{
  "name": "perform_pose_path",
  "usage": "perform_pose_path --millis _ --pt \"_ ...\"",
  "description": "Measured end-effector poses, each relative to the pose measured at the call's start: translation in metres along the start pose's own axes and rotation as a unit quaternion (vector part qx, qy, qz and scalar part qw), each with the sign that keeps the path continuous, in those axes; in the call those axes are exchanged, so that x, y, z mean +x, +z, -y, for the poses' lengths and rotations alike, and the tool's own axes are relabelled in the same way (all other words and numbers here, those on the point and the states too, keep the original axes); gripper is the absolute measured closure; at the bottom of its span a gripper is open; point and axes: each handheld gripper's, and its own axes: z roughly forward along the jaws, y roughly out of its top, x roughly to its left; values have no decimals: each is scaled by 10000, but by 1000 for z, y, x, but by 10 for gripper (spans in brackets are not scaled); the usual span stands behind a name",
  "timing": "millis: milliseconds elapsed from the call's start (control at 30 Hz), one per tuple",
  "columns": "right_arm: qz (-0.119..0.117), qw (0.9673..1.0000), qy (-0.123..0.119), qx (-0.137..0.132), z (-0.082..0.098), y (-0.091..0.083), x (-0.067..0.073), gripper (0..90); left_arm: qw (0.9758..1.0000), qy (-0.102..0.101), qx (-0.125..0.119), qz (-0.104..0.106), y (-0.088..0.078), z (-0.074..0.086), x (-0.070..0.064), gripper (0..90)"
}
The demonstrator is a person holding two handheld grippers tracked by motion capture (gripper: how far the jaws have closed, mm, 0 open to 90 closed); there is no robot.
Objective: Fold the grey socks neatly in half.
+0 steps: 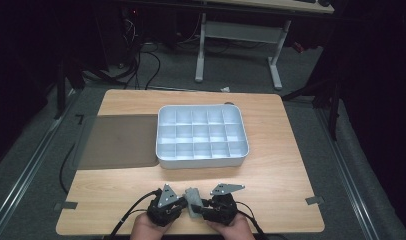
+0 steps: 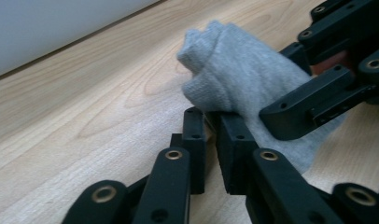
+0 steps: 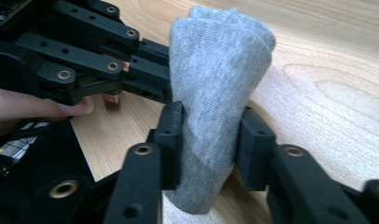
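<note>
Right gripper (image 3: 208, 135) clamped on the grey cloth (image 3: 220, 56), one black jaw pressed into each flank of the roll so that the fabric narrows between them. Left gripper (image 2: 211, 116) with jaws almost together, nipped on a thin fold at the cloth's lower edge. Both held low at the near edge of the table (image 1: 271, 185), tips facing each other, cloth bunched upright between them and just off the wood.

From above: two hands, left hand (image 1: 148, 227) and right hand (image 1: 236, 227), coming in at the bottom, a grey plate atop each gripper, cables trailing back towards the person. Cloth small there, with no sign of how it is gripped. Seen closer in the right gripper view: rounded fold at the top of the cloth, ribbed knit, the other gripper's tips touching its left side, a fingertip (image 3: 38, 105) resting against that gripper's linkage. Seen in the left gripper view: cloth slumped towards the right gripper, loose end lying on the wood.

Farther back, a white compartment tray (image 1: 201, 162) near the table's middle, well apart from the grippers, and a dark mat (image 1: 118, 142) touching its left side. Bare wood between tray and grippers, and to both sides of them. Near edge right under the hands.
</note>
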Motion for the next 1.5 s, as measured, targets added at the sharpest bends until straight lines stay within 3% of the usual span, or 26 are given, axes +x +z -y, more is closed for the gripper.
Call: perform_pose_path --millis 200,400,533,867,1067,1267,1500 --pt "100 9998 -66 -169 -1 -6 -1 720 9995 -136 -122 -250 -6 1 10 720" --pt "420 9985 -118 -344 -3 -22 -12 719 9979 -246 -266 -546 -15 2 24 653" --pt "587 9973 -108 -431 -1 -34 -22 719 9963 -266 -306 -762 -23 3 35 608" --pt "940 9941 -10 -544 4 -52 -41 720 9902 -566 -386 -1217 -44 13 67 552" --pt "1133 9918 26 -596 7 -64 -50 720 9877 -628 -373 -1382 -55 22 79 522" --pt "1392 9883 70 -618 10 -74 -56 719 9868 -667 -317 -1442 -60 30 82 508" --pt "1786 9837 -190 -7 5 -85 -60 720 9868 -828 -407 -1332 -64 31 86 500"
